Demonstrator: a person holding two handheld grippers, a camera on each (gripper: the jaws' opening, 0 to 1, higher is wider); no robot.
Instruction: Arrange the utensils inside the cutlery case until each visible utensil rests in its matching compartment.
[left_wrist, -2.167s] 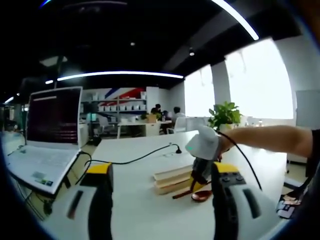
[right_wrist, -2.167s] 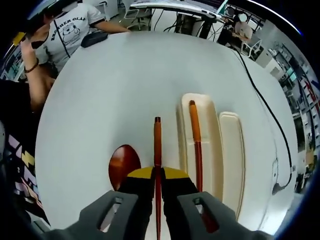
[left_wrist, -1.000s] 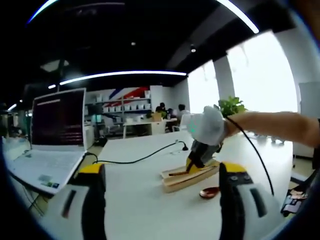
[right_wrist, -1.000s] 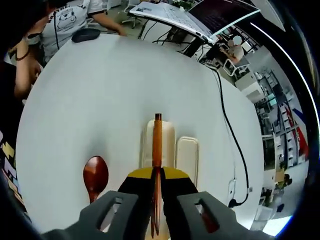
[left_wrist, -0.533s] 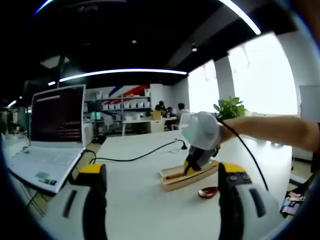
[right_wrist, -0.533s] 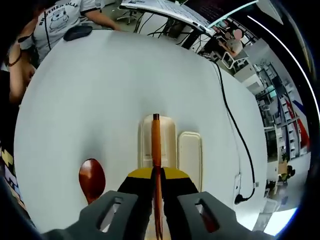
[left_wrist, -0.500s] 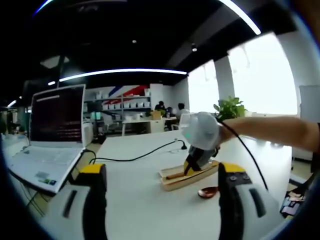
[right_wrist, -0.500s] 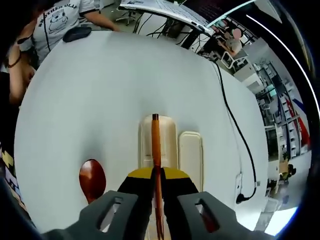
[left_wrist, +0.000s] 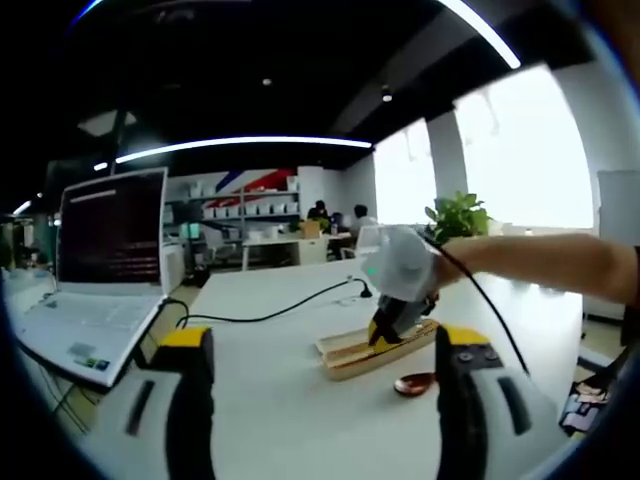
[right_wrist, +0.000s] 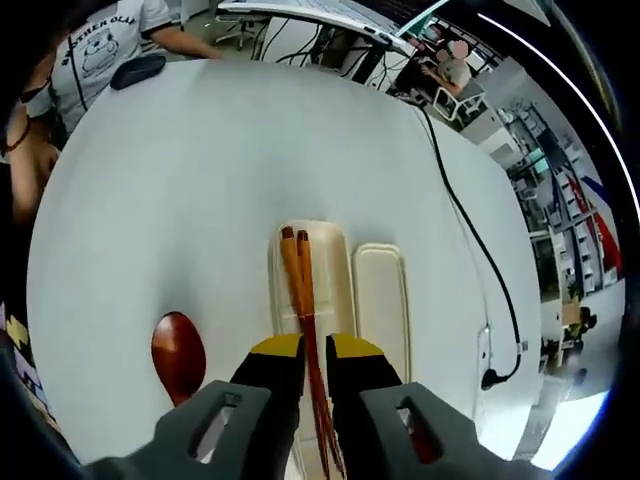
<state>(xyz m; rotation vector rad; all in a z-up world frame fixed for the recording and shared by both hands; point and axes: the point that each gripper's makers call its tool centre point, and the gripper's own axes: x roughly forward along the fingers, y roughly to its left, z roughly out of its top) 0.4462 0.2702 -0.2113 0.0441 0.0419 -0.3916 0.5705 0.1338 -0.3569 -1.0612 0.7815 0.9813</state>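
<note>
A cream cutlery case (right_wrist: 340, 240) with two long compartments lies on the white table (right_wrist: 190, 180). Two reddish-brown chopsticks (right_wrist: 298, 275) lie side by side in its left compartment; the right compartment (right_wrist: 382, 300) holds nothing. My right gripper (right_wrist: 314, 348) hangs just above the chopsticks' near ends, jaws slightly apart, open. A dark wooden spoon (right_wrist: 178, 355) rests on the table left of the case. In the left gripper view, a gloved hand holds the right gripper (left_wrist: 388, 328) over the case (left_wrist: 370, 352), with the spoon (left_wrist: 412, 383) beside it. My left gripper (left_wrist: 322, 338) is wide open, holding nothing.
An open laptop (left_wrist: 95, 280) sits at the table's left, with a black cable (left_wrist: 270, 318) running across. A potted plant (left_wrist: 455, 220) stands behind. In the right gripper view a person in a white shirt (right_wrist: 100, 50) sits by a mouse (right_wrist: 138, 70).
The right gripper carried one chopstick from beside the spoon over the case, lowered it beside the other, and its jaws have parted. The left gripper stayed still.
</note>
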